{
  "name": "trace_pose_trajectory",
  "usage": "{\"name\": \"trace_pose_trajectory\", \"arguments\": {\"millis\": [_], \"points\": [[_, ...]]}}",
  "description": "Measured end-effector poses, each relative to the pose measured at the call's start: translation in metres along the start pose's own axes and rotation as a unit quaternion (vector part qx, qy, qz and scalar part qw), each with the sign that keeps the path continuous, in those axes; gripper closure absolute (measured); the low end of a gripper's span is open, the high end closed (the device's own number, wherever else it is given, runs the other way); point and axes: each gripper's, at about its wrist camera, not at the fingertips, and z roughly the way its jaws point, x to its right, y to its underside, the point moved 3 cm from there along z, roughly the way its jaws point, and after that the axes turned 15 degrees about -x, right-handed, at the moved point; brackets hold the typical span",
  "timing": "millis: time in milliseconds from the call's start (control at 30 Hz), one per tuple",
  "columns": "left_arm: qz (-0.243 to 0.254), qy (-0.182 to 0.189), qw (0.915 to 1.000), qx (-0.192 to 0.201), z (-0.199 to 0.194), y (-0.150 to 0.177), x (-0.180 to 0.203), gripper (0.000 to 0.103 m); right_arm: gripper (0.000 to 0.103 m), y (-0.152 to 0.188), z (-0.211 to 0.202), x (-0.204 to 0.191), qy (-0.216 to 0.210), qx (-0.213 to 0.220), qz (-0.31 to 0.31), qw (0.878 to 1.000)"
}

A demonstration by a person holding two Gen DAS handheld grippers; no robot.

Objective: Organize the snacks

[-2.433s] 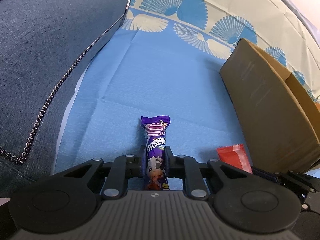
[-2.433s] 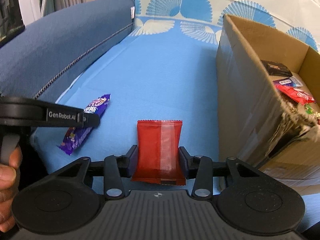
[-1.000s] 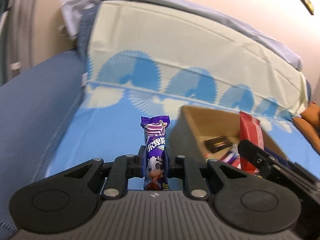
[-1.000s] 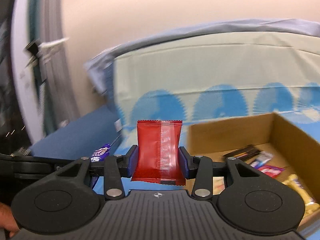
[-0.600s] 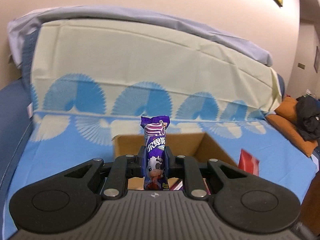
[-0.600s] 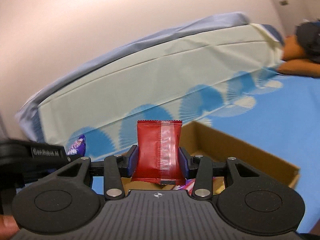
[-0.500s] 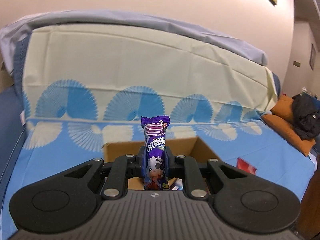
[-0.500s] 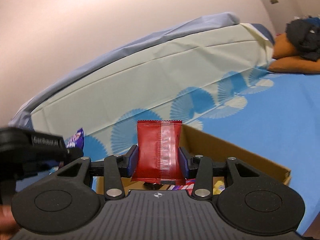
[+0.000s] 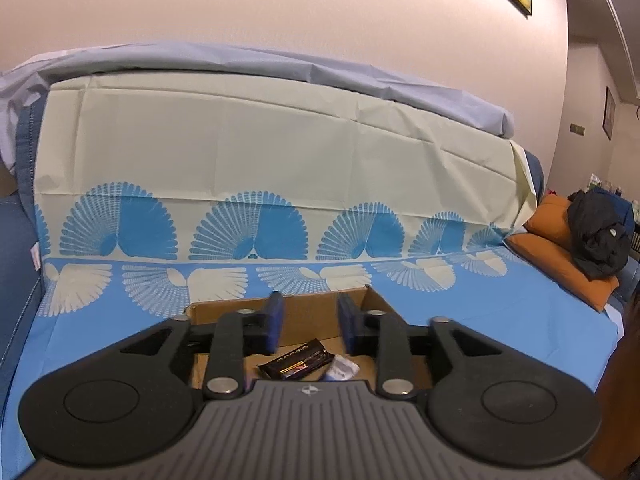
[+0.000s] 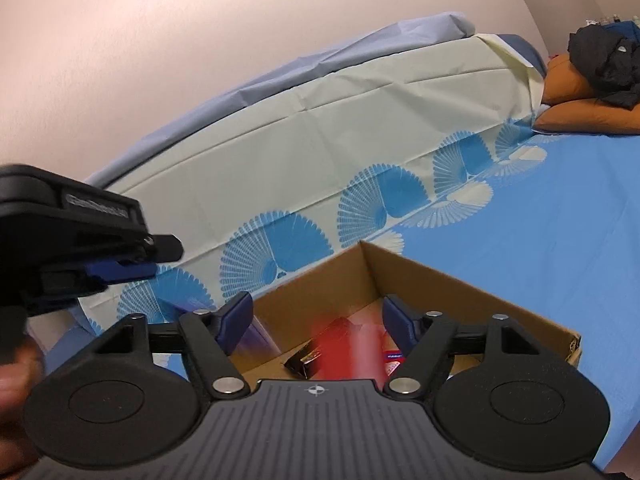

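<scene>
Snack box (image 9: 308,312), rim beneath parted grippers (image 10: 318,318)

The left gripper (image 9: 310,322) hangs over the open cardboard box (image 9: 312,312), its jaws having just been opening, with nothing between the blue pads (image 9: 275,322). Below the gap, a dark snack bar (image 9: 297,364) and a pale wrapper (image 9: 345,367) lie on the box floor. The box sits on the blue fan-patterned sheet (image 9: 500,312); far right lies an orange cushion (image 9: 560,264).

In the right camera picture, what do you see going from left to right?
Left gripper → falling red packet → box → orange cushion with dark clothes.
</scene>
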Motion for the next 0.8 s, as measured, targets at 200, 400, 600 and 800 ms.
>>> {"name": "trace_pose_trajectory", "arguments": {"millis": [200,400,600,800], "points": [[-0.016,0.004,0.9999,0.004,-0.037,0.028,-0.013,0.026,0.012,0.003,-0.003,-0.005,0.003,-0.007,-0.026,1.000],[-0.007,-0.011,0.9996,0.024,-0.074,0.061,-0.023,0.008,0.001,0.007,-0.012,-0.014,0.004,-0.021,-0.067,0.998],[-0.012,-0.026,0.9995,0.016,-0.086,0.091,-0.025,0.003,0.001,0.004,-0.027,-0.013,0.022,-0.052,-0.111,0.992],[-0.045,-0.018,0.9977,-0.047,-0.072,0.118,-0.027,0.001,0.001,-0.011,-0.055,0.006,0.057,-0.064,-0.140,0.986]]}}
